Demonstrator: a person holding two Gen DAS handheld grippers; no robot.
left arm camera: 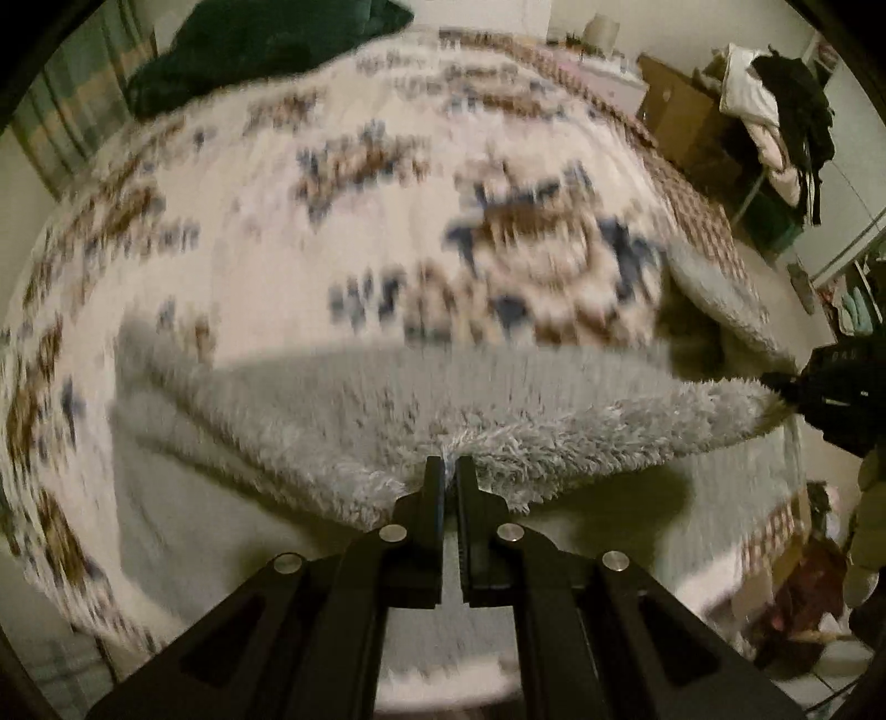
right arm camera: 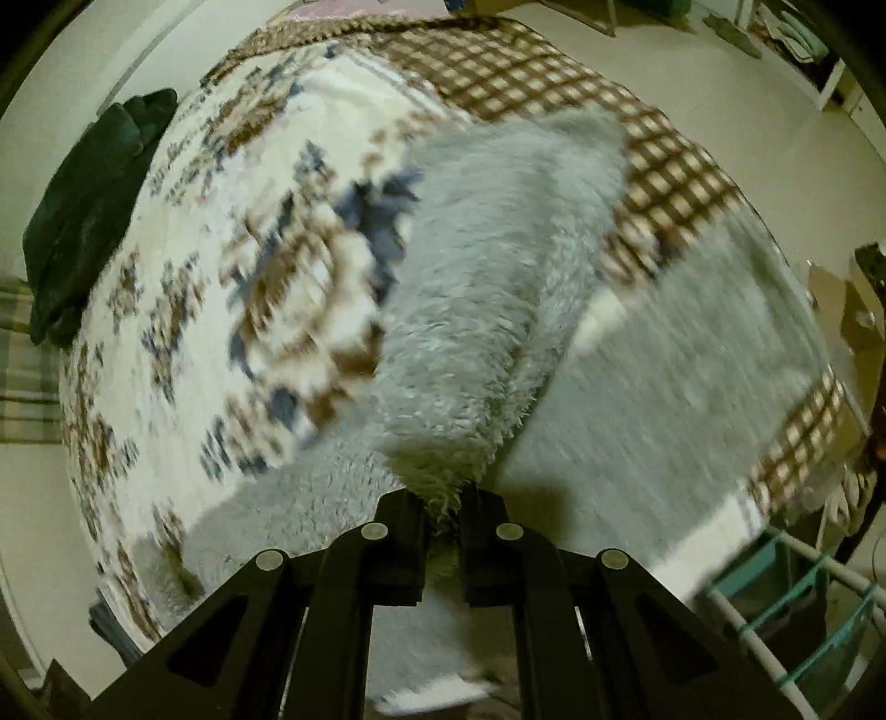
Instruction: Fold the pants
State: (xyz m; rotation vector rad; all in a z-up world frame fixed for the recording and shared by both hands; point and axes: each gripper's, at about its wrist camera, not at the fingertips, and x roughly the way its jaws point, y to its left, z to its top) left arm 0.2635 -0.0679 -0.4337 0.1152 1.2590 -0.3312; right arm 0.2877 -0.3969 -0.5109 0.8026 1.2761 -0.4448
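Observation:
The pants (left arm camera: 432,410) are fluffy pale grey fleece and lie across a patterned bed. My left gripper (left arm camera: 449,462) is shut on the near edge of the pants and holds it lifted above the bed. My right gripper (right arm camera: 443,493) is shut on another part of the pants (right arm camera: 487,288), which stretch away from it over the bed. The right gripper also shows at the right edge of the left wrist view (left arm camera: 830,387), gripping the pants' far end. Both views are motion-blurred.
The bed has a white blanket with brown and blue patterns (left arm camera: 332,221) and a brown checked border (right arm camera: 554,72). A dark green pillow (left arm camera: 266,50) lies at its far end. Clothes hang on a rack (left arm camera: 781,105). A white and teal rack (right arm camera: 792,609) stands beside the bed.

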